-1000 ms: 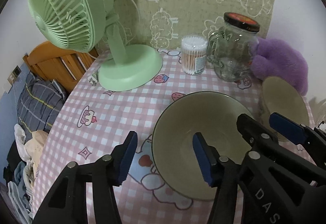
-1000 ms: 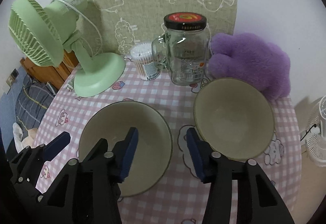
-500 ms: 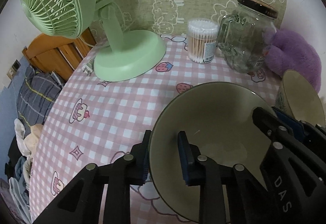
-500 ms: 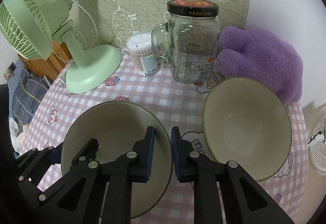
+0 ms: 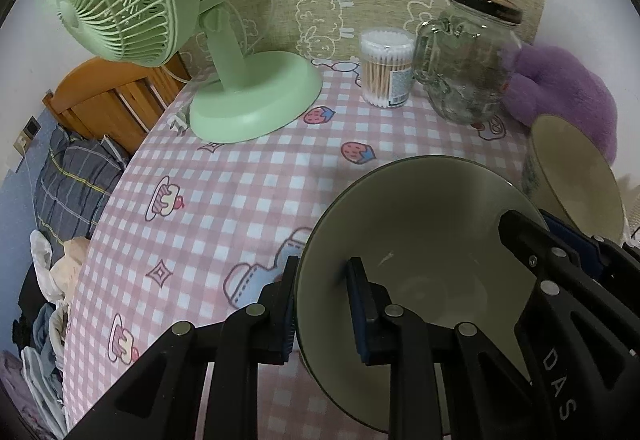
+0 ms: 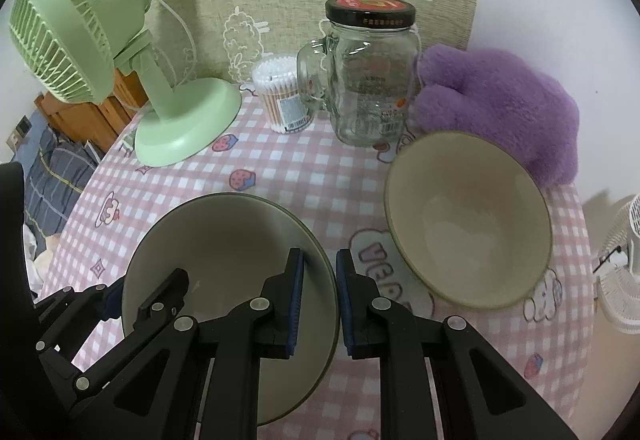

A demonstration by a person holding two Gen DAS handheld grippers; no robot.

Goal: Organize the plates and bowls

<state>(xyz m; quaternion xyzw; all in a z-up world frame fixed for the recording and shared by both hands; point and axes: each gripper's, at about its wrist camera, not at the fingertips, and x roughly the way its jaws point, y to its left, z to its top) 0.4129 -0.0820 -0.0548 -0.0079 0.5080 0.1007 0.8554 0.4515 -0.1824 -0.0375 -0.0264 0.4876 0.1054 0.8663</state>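
Observation:
A wide olive-green bowl is held between both grippers and tilted above the pink checked tablecloth. My left gripper is shut on its left rim. My right gripper is shut on its right rim; the bowl also shows in the right wrist view. A second, deeper cream bowl stands on the cloth to the right, apart from the held bowl, and shows at the right edge of the left wrist view.
At the back stand a green desk fan, a cotton swab tub, a lidded glass jar mug and a purple plush toy. The table's left edge drops to clothes and a wooden bed frame. A white fan stands off right.
Both grippers closed from open onto the wide bowl's opposite rims. The bowl has come up off the cloth and tilted.

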